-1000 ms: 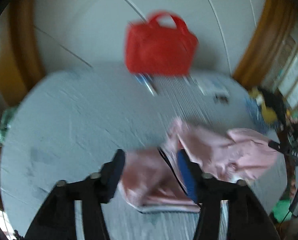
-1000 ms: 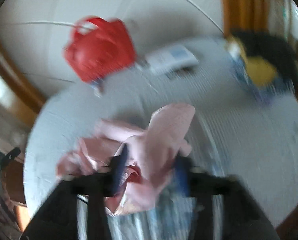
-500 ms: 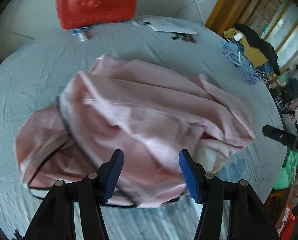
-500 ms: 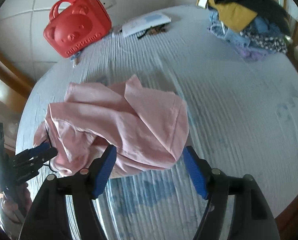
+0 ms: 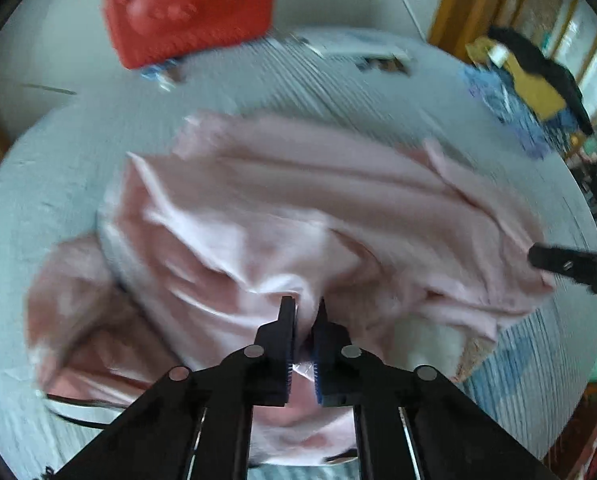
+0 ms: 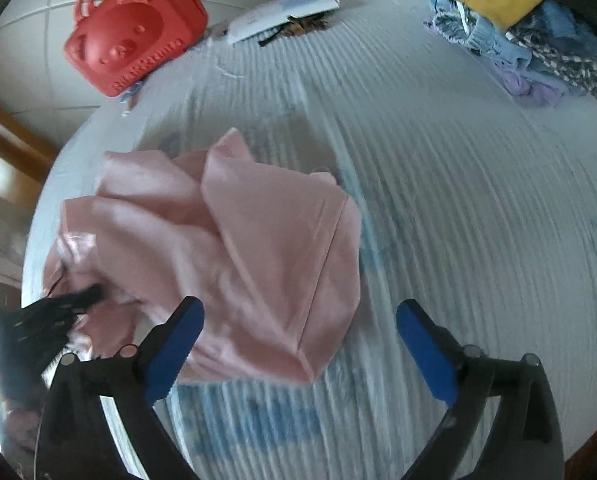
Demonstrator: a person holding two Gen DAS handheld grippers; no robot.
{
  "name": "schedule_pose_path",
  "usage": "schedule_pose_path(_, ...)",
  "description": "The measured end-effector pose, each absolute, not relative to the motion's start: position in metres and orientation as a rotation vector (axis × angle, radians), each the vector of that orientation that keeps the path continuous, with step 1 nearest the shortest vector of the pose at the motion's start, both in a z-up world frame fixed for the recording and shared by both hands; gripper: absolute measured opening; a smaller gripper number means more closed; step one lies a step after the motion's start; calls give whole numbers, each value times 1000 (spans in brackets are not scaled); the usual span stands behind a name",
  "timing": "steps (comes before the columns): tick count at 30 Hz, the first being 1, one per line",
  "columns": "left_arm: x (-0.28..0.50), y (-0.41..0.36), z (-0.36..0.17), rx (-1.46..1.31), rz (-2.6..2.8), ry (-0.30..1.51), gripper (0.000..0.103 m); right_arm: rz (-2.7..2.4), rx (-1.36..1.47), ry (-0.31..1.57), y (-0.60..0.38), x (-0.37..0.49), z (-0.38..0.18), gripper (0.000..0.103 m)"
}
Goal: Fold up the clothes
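Already the left tool [image 5: 303,312] had just closed, pinching a ridge of the pink garment [image 5: 298,216] crumpled mid-desk [image 6: 458,184]. Right tool [image 6: 298,340] had just opened wide, holding nothing; the garment's loose corner lay at its 12 o'clock, bulk toward 10.

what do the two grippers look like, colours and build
Both look alike. The left gripper and right gripper have black angular linkage arms joined by round silver pivot pins, each finger faced with a blue pad. No cables or markings are readable, and no sleeve shows.
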State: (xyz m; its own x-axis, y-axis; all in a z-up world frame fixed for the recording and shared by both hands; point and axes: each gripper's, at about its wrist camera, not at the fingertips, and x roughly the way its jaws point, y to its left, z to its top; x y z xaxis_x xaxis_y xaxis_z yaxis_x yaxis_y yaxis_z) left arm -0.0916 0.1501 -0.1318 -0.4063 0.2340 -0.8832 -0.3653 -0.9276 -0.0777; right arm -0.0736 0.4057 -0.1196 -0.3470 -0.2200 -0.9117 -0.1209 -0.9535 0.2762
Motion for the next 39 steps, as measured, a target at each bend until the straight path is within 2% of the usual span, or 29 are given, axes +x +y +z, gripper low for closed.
schedule_pose_path(1, -94, 145, -125, -1439, 2390, 170, 5, -2478, 1756, -473, 405, -76, -122, 94)
schedule_pose_path(2, -96, 136, -115, -1416, 2421, 151, 5, -2450, 1755, -488, 401, -80, -124, 67)
schedule_pose_path(3, -98, 127, -102, -1383, 2462, 141, 5, -2437, 1770, -477, 397, -82, -124, 27)
schedule_pose_path(4, -99, 120, -90, -1357, 2490, 137, 4, -2443, 1754, -472, 393, -83, -119, 18)
schedule_pose_path(9, -97, 75, -20, -1189, 2617, 94, 4, -2528, 1465, -512, 382, -73, -46, 11)
schedule_pose_path(14, -83, 34, 60, -968, 2716, 66, 4, -2675, 1076, -492, 372, -47, 56, 10)
schedule_pose_path(18, -88, 8, 103, -858, 2772, 61, 4, -2714, 944, -405, 353, -58, 101, 10)
schedule_pose_path(23, -154, -25, 101, -955, 2852, 49, 4, -2634, 1077, -389, 331, -106, 82, 10)
schedule_pose_path(28, -258, -73, 50, -1214, 2912, -4, 6, -2553, 1286, -414, 316, -124, 8, 11)
schedule_pose_path(29, -278, -82, 33, -1293, 2881, -24, 6, -2534, 1338, -405, 313, -127, -8, 17)
schedule_pose_path(31, -302, -92, 5, -1409, 2784, -63, 7, -2507, 1408, -394, 306, -129, -37, 34)
schedule_pose_path(33, -313, -99, -20, -1490, 2724, -90, 8, -2472, 1452, -380, 298, -129, -59, 60)
schedule_pose_path(35, -312, -105, -30, -1506, 2704, -88, 8, -2445, 1480, -339, 288, -130, -75, 69)
schedule_pose_path(39, -295, -122, -36, -1491, 2671, -150, 9, -2378, 1468, -248, 260, -140, -85, 75)
